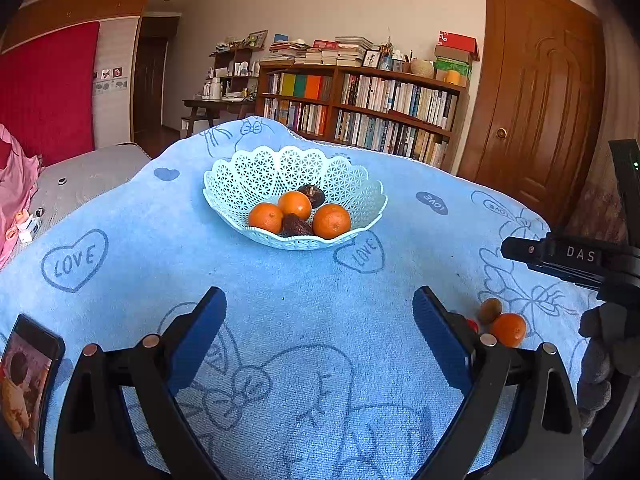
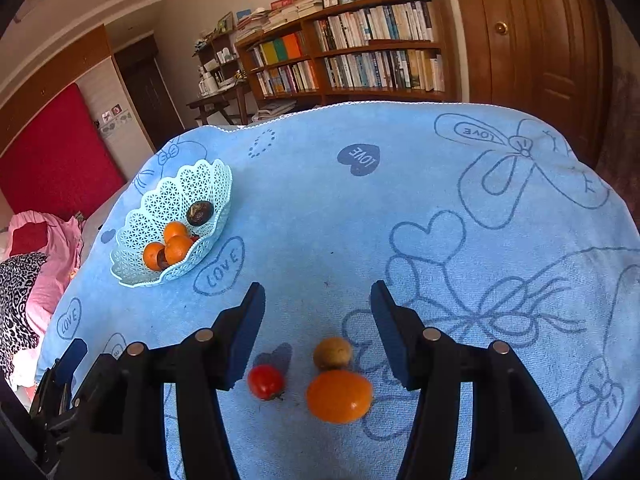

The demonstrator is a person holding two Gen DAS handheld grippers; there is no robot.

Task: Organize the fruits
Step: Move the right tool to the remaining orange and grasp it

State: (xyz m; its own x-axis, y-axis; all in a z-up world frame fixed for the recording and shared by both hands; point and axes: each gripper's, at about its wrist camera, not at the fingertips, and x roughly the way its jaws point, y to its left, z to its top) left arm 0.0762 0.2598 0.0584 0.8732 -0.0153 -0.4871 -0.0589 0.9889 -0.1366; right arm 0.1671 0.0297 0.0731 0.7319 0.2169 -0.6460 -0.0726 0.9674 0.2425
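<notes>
Fruit is mostly gathered, by my reckoning: the pale green lattice basket (image 1: 296, 196) sits on the blue towel (image 1: 280, 300) at about 12 o'clock from my left gripper (image 1: 320, 312), and it already holds three oranges (image 1: 331, 221) and two dark, wrinkled fruits (image 1: 312, 195) I cannot name with confidence. Three pieces are left loose on the cloth: a small tomato (image 2: 265, 381), a brownish kiwi-like fruit (image 2: 332, 353) and one more orange (image 2: 339, 396), the last two touching each other. I judge the job a little past halfway, with those three yet to go in. My left gripper hangs wide and empty over bare towel, well short of the basket. My right gripper (image 2: 318, 308) is also spread wide with nothing in it, and the loose fruits lie between and just below its fingers, the tomato near the left pad. Only the right wrist view shows those three clearly; from the left they peek out at 4 o'clock, the tomato nearly hidden behind a finger. Conversely, the left view shows the basket contents head-on, plus a phone (image 1: 28, 376) at 8 o'clock that the right misses.
</notes>
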